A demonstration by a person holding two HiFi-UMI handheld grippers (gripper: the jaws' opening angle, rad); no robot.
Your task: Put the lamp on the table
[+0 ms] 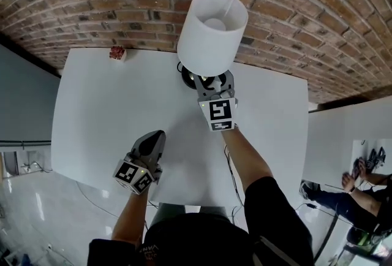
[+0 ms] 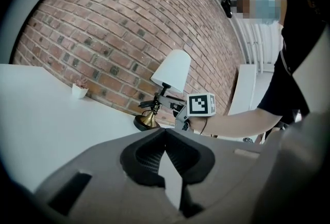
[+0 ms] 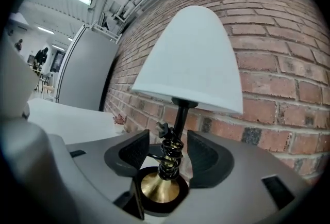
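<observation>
Though brass-footed, white cone-shaded lamp [image 3: 186, 60]

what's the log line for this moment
lamp: upright on table, by brick wall | right gripper: open, lamp between jaws, no grip | left gripper: shut, empty

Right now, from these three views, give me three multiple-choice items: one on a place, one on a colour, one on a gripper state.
1. Where does the lamp stand?
A) on the white table, near the brick wall
B) on the floor
C) on a shelf

2. What colour is the lampshade?
A) red
B) white
C) green

3. How do the right gripper jaws stand?
A) shut on the stem
B) apart, with the stem between them
C) shut and empty

Answers:
1 A: the left gripper view shows its base on the tabletop by the bricks.
2 B: the shade is white in every view.
3 B: the right gripper view shows gaps on both sides of the stem.
</observation>
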